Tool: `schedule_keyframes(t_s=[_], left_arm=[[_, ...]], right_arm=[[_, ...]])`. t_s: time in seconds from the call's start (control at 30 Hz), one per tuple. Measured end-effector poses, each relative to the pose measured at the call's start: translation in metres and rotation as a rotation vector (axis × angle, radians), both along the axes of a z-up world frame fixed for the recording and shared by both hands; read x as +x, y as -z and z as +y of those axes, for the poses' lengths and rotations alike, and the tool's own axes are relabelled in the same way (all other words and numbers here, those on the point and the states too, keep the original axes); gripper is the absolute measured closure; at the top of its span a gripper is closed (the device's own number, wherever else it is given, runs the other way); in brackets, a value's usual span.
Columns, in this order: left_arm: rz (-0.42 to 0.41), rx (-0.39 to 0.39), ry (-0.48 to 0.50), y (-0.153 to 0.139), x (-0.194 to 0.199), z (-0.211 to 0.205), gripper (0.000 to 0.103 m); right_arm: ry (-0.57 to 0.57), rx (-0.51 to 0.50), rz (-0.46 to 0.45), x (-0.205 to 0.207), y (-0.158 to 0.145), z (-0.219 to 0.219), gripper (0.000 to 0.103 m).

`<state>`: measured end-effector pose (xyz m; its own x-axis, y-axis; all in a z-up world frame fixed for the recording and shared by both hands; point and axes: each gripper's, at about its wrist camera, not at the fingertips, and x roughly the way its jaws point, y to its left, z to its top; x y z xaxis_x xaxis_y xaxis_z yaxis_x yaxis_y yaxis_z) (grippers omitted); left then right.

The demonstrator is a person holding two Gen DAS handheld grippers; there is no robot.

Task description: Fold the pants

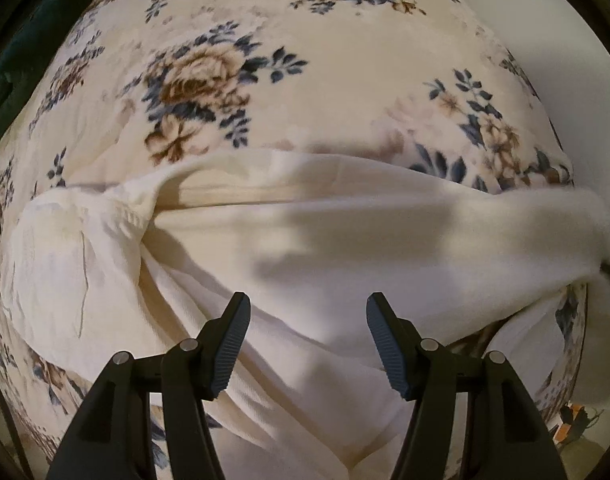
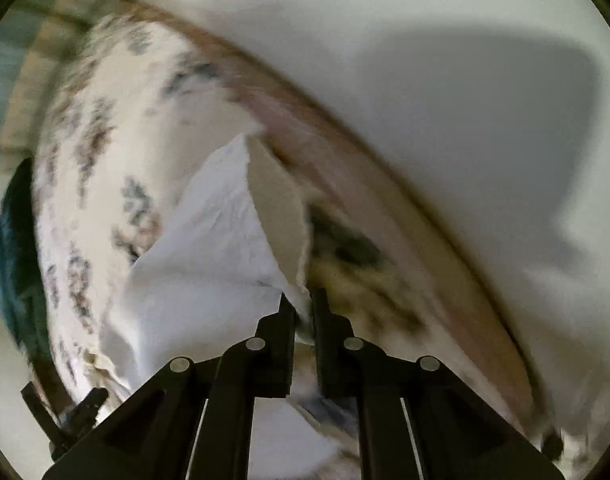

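The cream-white pants [image 1: 305,248] lie across a bed with a floral blanket [image 1: 233,64]. In the left wrist view my left gripper [image 1: 308,312] is open and empty, just above the pants' middle, its ribbed fingers [image 1: 233,344] spread wide. The pants' right end rises blurred toward the right edge. In the right wrist view my right gripper [image 2: 303,300] is shut on an edge of the pants [image 2: 209,248] and holds it lifted above the blanket [image 2: 89,152]. The view is motion-blurred.
A white wall [image 2: 445,100] runs along the bed's far side. A dark teal cloth [image 1: 9,60] lies at the bed's far left and also shows in the right wrist view [image 2: 13,248]. The left gripper's tips [image 2: 81,404] show at the lower left.
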<state>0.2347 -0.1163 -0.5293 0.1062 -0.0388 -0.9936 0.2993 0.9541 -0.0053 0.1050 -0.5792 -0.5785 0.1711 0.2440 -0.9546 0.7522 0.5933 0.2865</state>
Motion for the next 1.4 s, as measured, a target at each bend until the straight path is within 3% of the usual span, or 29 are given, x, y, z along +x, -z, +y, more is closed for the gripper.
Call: schedule_keyframes(t_s=[0.13, 0.17, 0.27, 0.4, 0.57, 0.6, 0.63, 0.67, 0.7, 0.77, 0.87, 0.9, 0.97, 1.03, 1.07, 1.1, 1.13, 1.17, 1.2, 1.27, 1.33, 1.4], left_arm=[[-0.002, 0.009, 0.009, -0.001, -0.002, 0.0, 0.044], [-0.006, 0.009, 0.01, -0.002, -0.002, 0.0, 0.044], [-0.01, 0.01, 0.014, -0.002, -0.001, 0.0, 0.044], [-0.001, 0.007, 0.013, -0.001, -0.001, 0.0, 0.044], [0.017, -0.002, 0.01, 0.004, -0.005, -0.004, 0.044], [0.019, 0.0, 0.014, 0.005, -0.006, -0.006, 0.044], [0.022, 0.003, 0.02, 0.006, -0.007, -0.007, 0.044], [0.025, 0.002, 0.024, 0.007, -0.008, -0.009, 0.044], [0.025, -0.001, 0.028, 0.007, -0.01, -0.009, 0.044], [0.016, 0.002, 0.038, 0.005, -0.011, -0.009, 0.044], [0.002, 0.013, 0.036, 0.003, -0.012, -0.007, 0.044], [0.006, 0.01, 0.022, 0.004, -0.011, -0.005, 0.044], [0.019, 0.011, 0.004, 0.006, -0.011, -0.003, 0.044], [0.019, 0.016, -0.003, 0.004, -0.011, -0.003, 0.044], [0.012, 0.021, -0.01, 0.003, -0.012, -0.001, 0.044], [0.0, 0.017, -0.02, 0.0, -0.014, 0.001, 0.044], [-0.01, 0.016, -0.028, -0.002, -0.016, 0.004, 0.042], [-0.021, 0.017, -0.037, -0.004, -0.017, 0.007, 0.03], [-0.034, 0.019, -0.05, -0.005, -0.021, 0.012, 0.016], [-0.039, 0.032, -0.069, -0.004, -0.026, 0.021, 0.007], [-0.039, 0.065, -0.087, 0.0, -0.035, 0.033, 0.003], [-0.032, 0.096, -0.103, 0.007, -0.044, 0.045, 0.003]], right_arm=[[-0.023, 0.027, 0.027, -0.007, 0.016, 0.005, 0.09], [-0.051, 0.014, 0.024, -0.001, 0.012, 0.008, 0.082], [-0.069, -0.034, -0.035, 0.012, -0.009, 0.01, 0.021], [-0.085, -0.077, -0.08, 0.041, -0.025, 0.006, 0.019], [-0.129, -0.046, -0.001, 0.07, 0.005, -0.001, 0.019], [-0.139, -0.014, 0.035, 0.072, 0.02, -0.001, 0.022], [-0.143, 0.013, 0.071, 0.073, 0.033, -0.001, 0.032], [-0.138, 0.072, 0.091, 0.071, 0.046, 0.001, 0.079], [-0.126, 0.12, 0.13, 0.066, 0.055, 0.003, 0.098], [-0.117, 0.169, 0.093, 0.062, 0.046, 0.008, 0.099], [-0.035, 0.034, -0.038, 0.05, -0.015, -0.009, 0.099], [-0.009, 0.004, -0.041, 0.046, -0.02, -0.018, 0.099], [-0.026, -0.012, 0.042, 0.048, -0.008, -0.022, 0.098], [-0.161, -0.043, 0.133, 0.058, -0.001, -0.002, 0.094], [-0.207, -0.067, 0.15, 0.059, -0.003, 0.007, 0.085], [-0.254, -0.108, 0.138, 0.06, -0.014, 0.02, 0.063], [-0.29, -0.147, 0.098, 0.058, -0.029, 0.035, 0.046], [-0.313, -0.173, 0.063, 0.057, -0.042, 0.046, 0.019], [-0.354, -0.204, 0.003, 0.051, -0.057, 0.062, 0.015], [-0.415, -0.206, -0.022, 0.042, -0.062, 0.086, 0.015], [-0.489, -0.129, 0.004, 0.035, -0.039, 0.112, 0.015], [-0.58, -0.064, 0.067, 0.035, 0.003, 0.134, 0.015]])
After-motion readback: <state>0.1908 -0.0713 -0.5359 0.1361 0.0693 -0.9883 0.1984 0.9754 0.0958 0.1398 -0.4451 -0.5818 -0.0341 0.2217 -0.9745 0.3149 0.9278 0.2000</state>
